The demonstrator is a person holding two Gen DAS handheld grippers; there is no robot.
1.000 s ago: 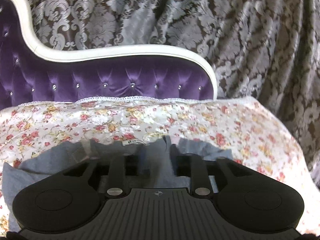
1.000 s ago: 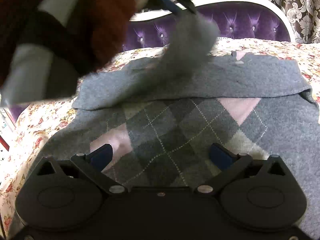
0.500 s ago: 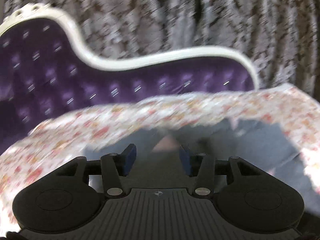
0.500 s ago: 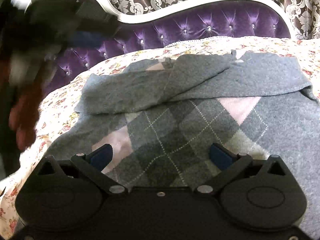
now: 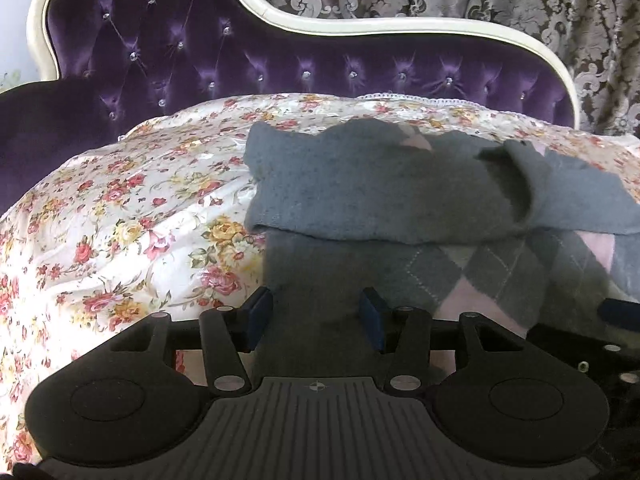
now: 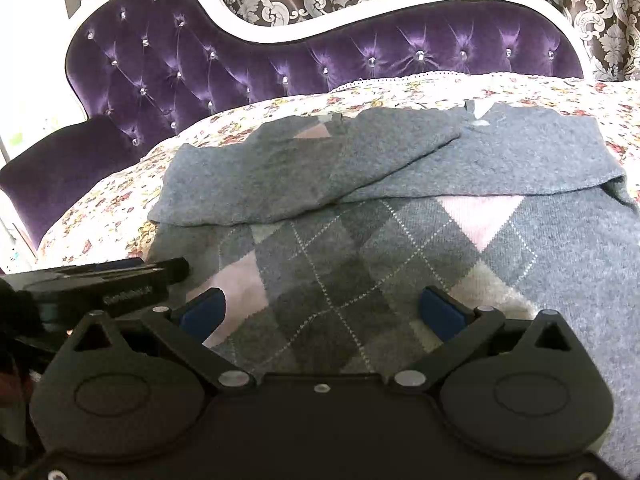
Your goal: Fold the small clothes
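A grey argyle sweater (image 6: 360, 264) with pink and dark diamonds lies flat on the floral bedspread (image 5: 120, 216). Both plain grey sleeves (image 6: 288, 172) are folded across its upper part. It also shows in the left wrist view (image 5: 380, 196). My left gripper (image 5: 316, 314) is open and empty, low over the sweater's near left edge. My right gripper (image 6: 324, 314) is open wide and empty, low over the sweater's near hem. The left gripper also shows at the left of the right wrist view (image 6: 120, 280).
A purple tufted headboard (image 6: 320, 56) with a white frame stands behind the bed. Patterned curtains (image 5: 520, 4) hang behind it. Floral bedspread lies to the left of the sweater.
My left gripper let go of the sleeve it had carried across, opened, and came back down to the sweater's near left edge. The sleeve now lies folded. The right gripper stayed put.
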